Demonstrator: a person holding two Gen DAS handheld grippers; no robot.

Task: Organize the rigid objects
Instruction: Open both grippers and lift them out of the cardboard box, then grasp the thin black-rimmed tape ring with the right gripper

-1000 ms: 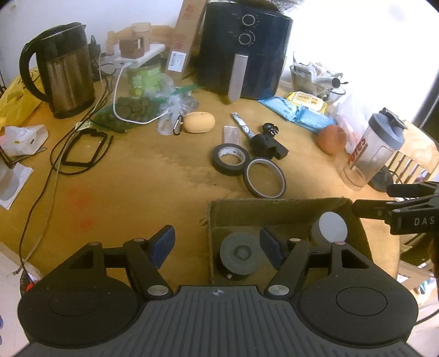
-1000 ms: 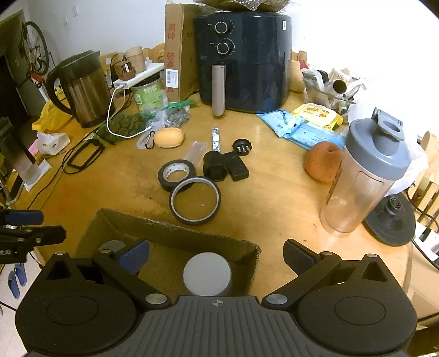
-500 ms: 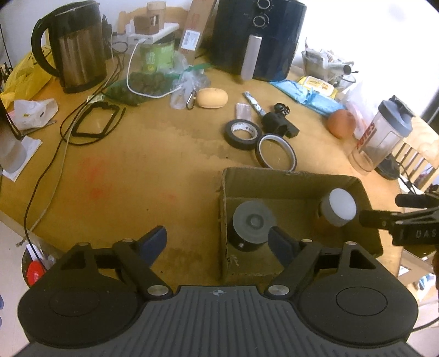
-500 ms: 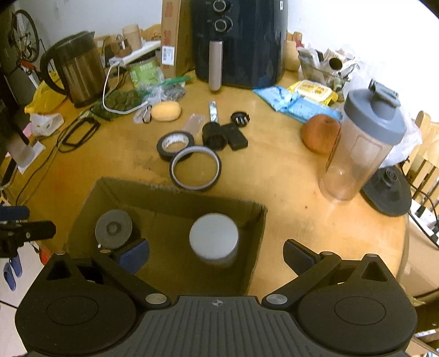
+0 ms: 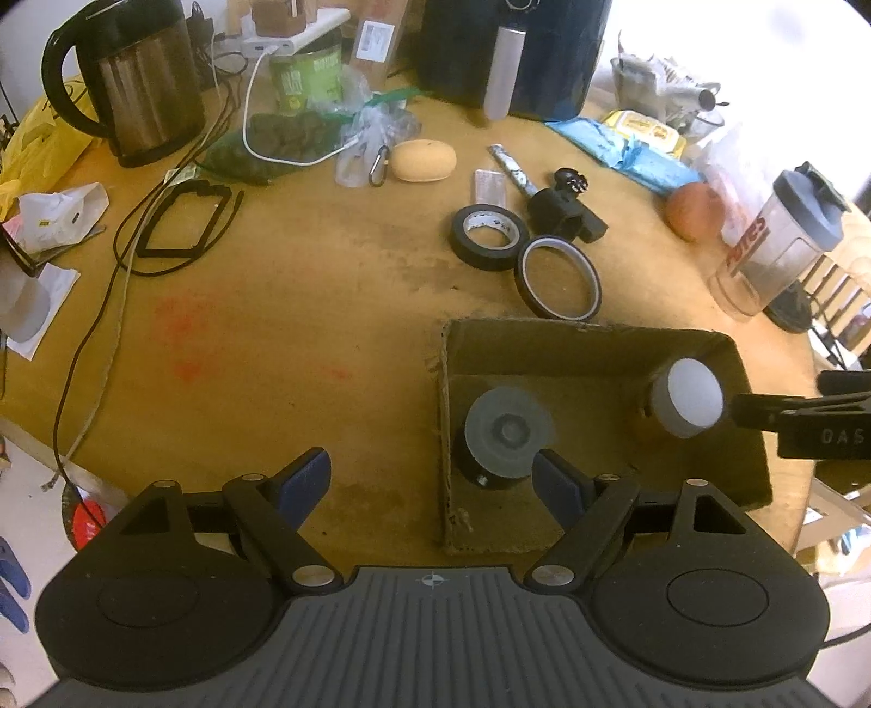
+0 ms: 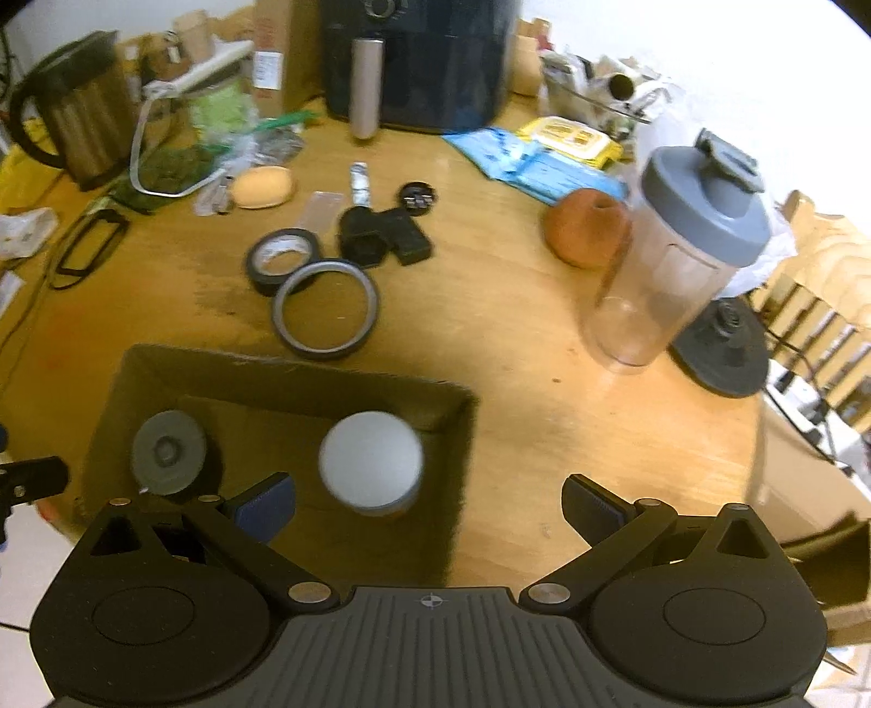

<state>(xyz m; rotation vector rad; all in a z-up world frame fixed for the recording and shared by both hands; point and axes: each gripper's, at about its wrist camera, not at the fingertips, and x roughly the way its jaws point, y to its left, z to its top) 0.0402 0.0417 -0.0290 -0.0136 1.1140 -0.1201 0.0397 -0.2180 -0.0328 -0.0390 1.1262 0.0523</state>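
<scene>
A shallow cardboard box [image 5: 588,348] [image 6: 294,365] lies on the round wooden table. Inside it stand a black roll with a grey disc top [image 5: 509,430] [image 6: 169,452] and a white-capped cylinder [image 5: 688,397] [image 6: 370,460]. My left gripper [image 5: 430,482] hovers open over the box's left wall, beside the grey-topped roll, gripping nothing. My right gripper [image 6: 430,506] is open above the box's right wall, near the white cylinder. Beyond the box lie a black tape roll [image 5: 487,234] [image 6: 280,258], a thin tape ring [image 5: 558,275] [image 6: 326,310] and black blocks [image 5: 566,215] [image 6: 381,237].
A kettle [image 5: 141,81], a dark air fryer [image 5: 511,49], cables and bags crowd the far side. A clear shaker bottle [image 6: 686,256] and an orange fruit [image 6: 585,229] stand to the right. Bare wood stretches left of the box.
Both views have tipped downward, so the box's inside shows more from above. My left gripper's jaws have widened. The two things in the box have stayed in place.
</scene>
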